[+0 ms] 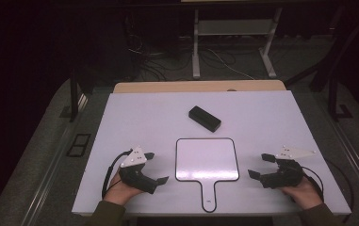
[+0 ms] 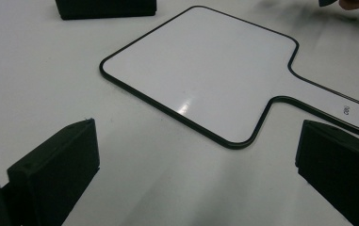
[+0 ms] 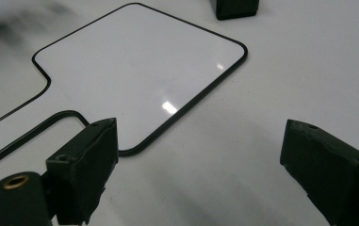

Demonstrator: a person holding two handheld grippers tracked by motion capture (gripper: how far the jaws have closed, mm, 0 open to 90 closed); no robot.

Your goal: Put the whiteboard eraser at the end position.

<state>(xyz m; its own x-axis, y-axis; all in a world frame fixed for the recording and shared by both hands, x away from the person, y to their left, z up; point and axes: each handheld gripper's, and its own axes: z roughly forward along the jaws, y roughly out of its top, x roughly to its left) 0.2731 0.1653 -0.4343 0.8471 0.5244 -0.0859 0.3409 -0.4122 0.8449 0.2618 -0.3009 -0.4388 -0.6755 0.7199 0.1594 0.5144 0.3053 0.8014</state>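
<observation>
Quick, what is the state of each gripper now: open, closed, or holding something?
Left gripper: open, holding nothing, beside the paddle-shaped whiteboard.
Right gripper: open, holding nothing, on the whiteboard's other side.

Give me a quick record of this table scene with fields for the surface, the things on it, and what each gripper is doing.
surface: white table top
centre item: paddle-shaped whiteboard, lying flat, handle toward the person
behind it: black block, apart from the board
left gripper: open, empty, left of the board
right gripper: open, empty, right of the board
contact: neither gripper touches the board
</observation>
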